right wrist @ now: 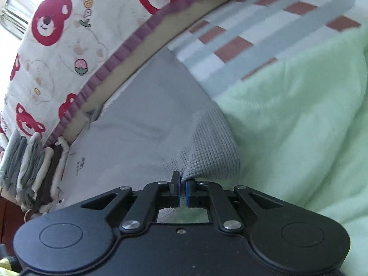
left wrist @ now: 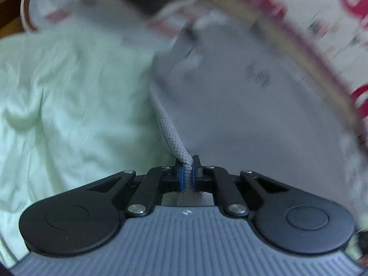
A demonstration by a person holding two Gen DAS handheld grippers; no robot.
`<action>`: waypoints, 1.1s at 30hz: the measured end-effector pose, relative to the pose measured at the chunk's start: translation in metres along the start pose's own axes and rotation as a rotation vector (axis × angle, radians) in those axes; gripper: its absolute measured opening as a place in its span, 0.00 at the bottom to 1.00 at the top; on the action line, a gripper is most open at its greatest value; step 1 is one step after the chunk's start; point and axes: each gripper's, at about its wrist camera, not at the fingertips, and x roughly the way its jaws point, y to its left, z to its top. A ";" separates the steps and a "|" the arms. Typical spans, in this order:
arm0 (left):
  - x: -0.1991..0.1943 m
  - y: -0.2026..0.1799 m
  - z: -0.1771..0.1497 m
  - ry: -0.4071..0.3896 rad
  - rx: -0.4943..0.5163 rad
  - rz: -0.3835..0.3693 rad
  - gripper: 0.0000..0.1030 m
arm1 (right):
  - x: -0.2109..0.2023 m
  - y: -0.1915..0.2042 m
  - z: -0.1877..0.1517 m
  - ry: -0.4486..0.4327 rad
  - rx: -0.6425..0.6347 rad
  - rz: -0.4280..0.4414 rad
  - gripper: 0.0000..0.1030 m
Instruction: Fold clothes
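Note:
A grey waffle-knit garment [left wrist: 241, 105] lies on a pale green sheet [left wrist: 69, 96]. My left gripper [left wrist: 187, 169] is shut on a bunched fold of its edge, which rises from the blue pads into the cloth ahead; the view is blurred. In the right wrist view the same grey garment [right wrist: 142, 138] spreads ahead and to the left. My right gripper [right wrist: 182, 187] is shut on a corner of it, and the knit puffs up just past the fingertips.
A quilt with red bears [right wrist: 76, 36] and a purple frilled edge [right wrist: 119, 55] borders the garment. A striped grey, white and brown cover [right wrist: 253, 36] lies beyond the green sheet [right wrist: 299, 126]. Folded clothes [right wrist: 30, 165] are stacked at the far left.

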 end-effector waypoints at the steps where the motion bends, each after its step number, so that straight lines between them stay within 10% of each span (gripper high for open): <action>1: -0.006 -0.002 0.004 -0.019 0.010 -0.003 0.06 | 0.002 -0.002 -0.001 0.005 0.001 -0.007 0.07; 11: 0.023 0.021 -0.008 0.117 -0.092 0.018 0.07 | 0.012 -0.011 -0.003 0.018 0.038 -0.023 0.13; 15: 0.041 0.028 -0.013 0.190 -0.149 -0.009 0.39 | 0.014 -0.016 -0.003 0.003 0.075 -0.037 0.28; 21: 0.053 0.025 -0.021 0.185 -0.170 -0.021 0.48 | 0.021 -0.021 -0.006 -0.005 0.120 -0.009 0.40; 22: 0.053 0.022 -0.022 0.178 -0.165 -0.014 0.48 | 0.021 -0.021 -0.007 -0.008 0.122 -0.002 0.41; 24: 0.052 0.016 -0.023 0.163 -0.154 0.002 0.03 | 0.019 -0.021 -0.006 -0.029 0.129 0.037 0.15; 29: 0.027 -0.014 -0.021 0.028 0.037 0.069 0.04 | 0.011 -0.006 0.004 -0.072 0.096 0.130 0.07; 33: 0.044 -0.007 -0.021 0.075 -0.031 0.056 0.10 | 0.022 -0.001 0.007 -0.016 0.049 0.050 0.19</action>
